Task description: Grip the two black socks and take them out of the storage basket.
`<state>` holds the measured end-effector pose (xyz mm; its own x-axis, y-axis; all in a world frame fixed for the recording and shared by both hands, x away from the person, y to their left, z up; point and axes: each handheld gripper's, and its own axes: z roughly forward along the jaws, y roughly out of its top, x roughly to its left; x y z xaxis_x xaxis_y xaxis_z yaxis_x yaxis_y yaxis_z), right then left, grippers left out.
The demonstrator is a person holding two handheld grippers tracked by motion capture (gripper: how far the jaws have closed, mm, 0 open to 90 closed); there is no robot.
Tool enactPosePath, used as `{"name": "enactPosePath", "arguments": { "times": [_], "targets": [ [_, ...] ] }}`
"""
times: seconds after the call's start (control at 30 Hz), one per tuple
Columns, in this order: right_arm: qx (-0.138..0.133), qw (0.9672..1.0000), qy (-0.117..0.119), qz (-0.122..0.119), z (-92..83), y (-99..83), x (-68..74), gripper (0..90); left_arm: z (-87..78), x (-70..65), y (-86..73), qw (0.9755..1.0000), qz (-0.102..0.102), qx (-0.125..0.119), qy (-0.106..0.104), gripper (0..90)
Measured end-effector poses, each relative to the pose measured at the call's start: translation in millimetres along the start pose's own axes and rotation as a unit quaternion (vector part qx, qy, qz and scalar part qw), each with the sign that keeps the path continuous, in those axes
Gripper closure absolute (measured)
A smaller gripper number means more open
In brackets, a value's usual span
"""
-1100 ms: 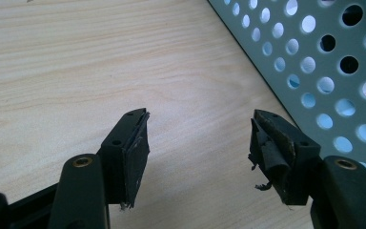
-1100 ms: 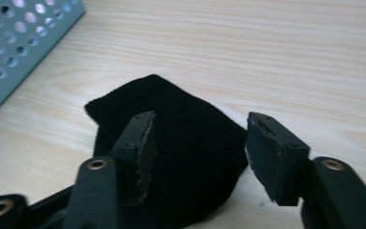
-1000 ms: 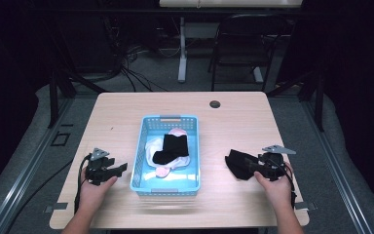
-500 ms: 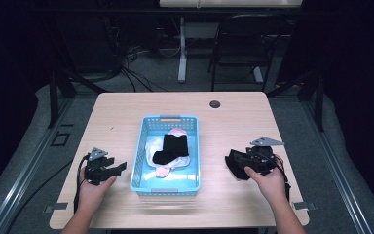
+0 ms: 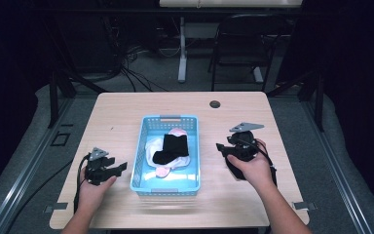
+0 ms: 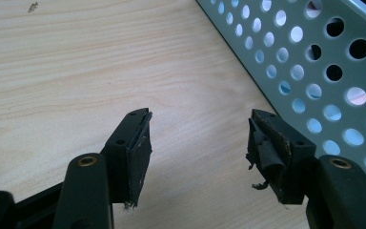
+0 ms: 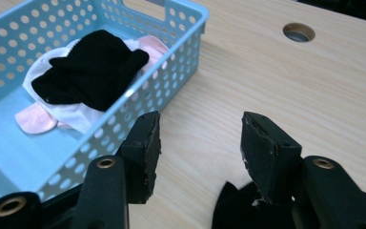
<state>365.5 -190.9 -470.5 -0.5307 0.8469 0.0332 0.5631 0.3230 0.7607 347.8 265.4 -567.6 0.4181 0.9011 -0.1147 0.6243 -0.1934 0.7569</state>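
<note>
Right gripper (image 7: 198, 143): your jaws stand apart with nothing between the pads; they have just been closing. It hangs over the tabletop's (image 5: 126, 112) right side.
Black sock (image 7: 240, 207): lies on the wood directly under your right gripper, near the right edge, untouched.
Left gripper (image 6: 198, 148): spread, empty, near the front-left corner, just beside the basket wall.
Basket (image 5: 146, 131): mid-table, holding a black sock piece (image 5: 173, 148) on white and pink cloth (image 5: 152, 146).

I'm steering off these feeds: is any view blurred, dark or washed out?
High view: sharp, the table well lit, the room around it dark. Left gripper view: wood grain crisp, the basket wall slightly soft. Right gripper view: evenly lit, the black sock a detail-less mass.
</note>
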Motion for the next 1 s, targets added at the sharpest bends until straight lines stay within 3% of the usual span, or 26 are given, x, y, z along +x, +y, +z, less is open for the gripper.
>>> {"name": "enactPosePath", "arguments": {
  "times": [0.27,0.5,1.0],
  "targets": [
    [-0.006,0.9992,0.03,-0.025,9.0,25.7,20.3,51.9,0.5,-0.1,-0.2,1.0,-0.002,0.001,-0.002,40.8],
    [-0.006,0.9979,0.039,-0.051,13.9,41.1,34.8,53.6,0.7,-0.1,-0.2,1.0,-0.002,0.001,-0.003,40.8],
    [0.006,0.9952,0.068,-0.07,23.4,59.7,50.7,52.2,1.7,-0.7,-0.2,1.0,-0.001,0.003,-0.007,40.8]
  ]
}}
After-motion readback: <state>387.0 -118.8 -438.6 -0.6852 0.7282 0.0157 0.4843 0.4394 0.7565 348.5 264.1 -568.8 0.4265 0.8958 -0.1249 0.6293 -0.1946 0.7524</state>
